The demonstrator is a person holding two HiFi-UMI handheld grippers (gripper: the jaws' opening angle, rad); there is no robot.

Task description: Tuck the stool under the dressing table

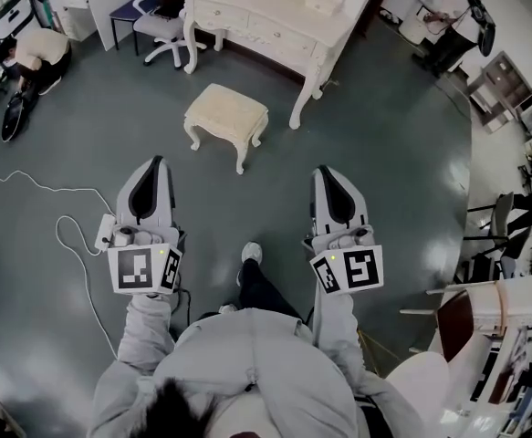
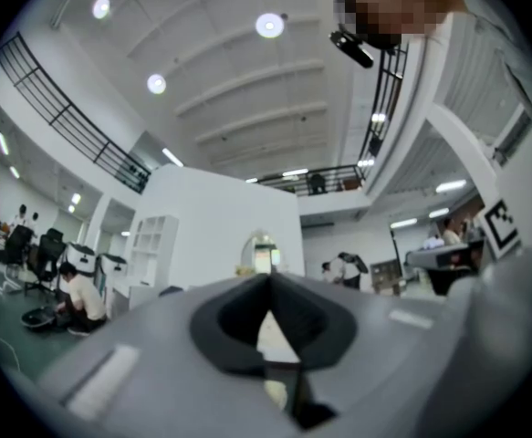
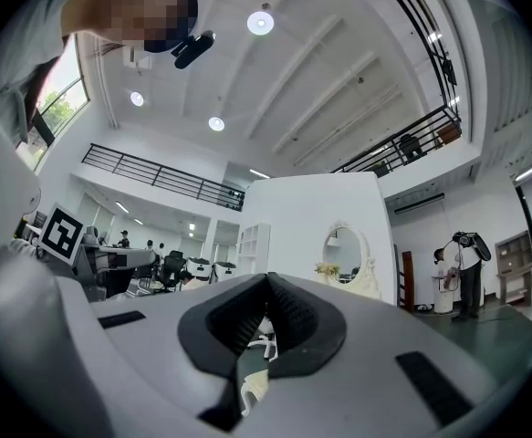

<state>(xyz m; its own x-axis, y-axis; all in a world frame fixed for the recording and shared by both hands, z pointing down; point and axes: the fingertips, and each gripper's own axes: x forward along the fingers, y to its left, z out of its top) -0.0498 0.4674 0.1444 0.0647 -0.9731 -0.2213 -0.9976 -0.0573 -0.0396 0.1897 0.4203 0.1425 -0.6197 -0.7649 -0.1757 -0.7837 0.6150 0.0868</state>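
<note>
A cream cushioned stool (image 1: 227, 116) with curved white legs stands on the grey floor in front of the white dressing table (image 1: 275, 26), out from under it. My left gripper (image 1: 157, 164) is shut and empty, held short of the stool and to its left. My right gripper (image 1: 325, 173) is shut and empty too, to the stool's right and nearer me. In the right gripper view the table's oval mirror (image 3: 343, 250) shows beyond the closed jaws, and a bit of the stool (image 3: 252, 386) peeps through the gap. The left gripper (image 2: 269, 281) points toward the mirror (image 2: 263, 253).
A blue office chair (image 1: 161, 16) stands left of the dressing table. A white cable (image 1: 60, 231) loops on the floor at my left. A person crouches at the far left (image 1: 33, 53); another stands at the far right (image 1: 453, 21). Shelves and furniture (image 1: 512, 336) crowd the right side.
</note>
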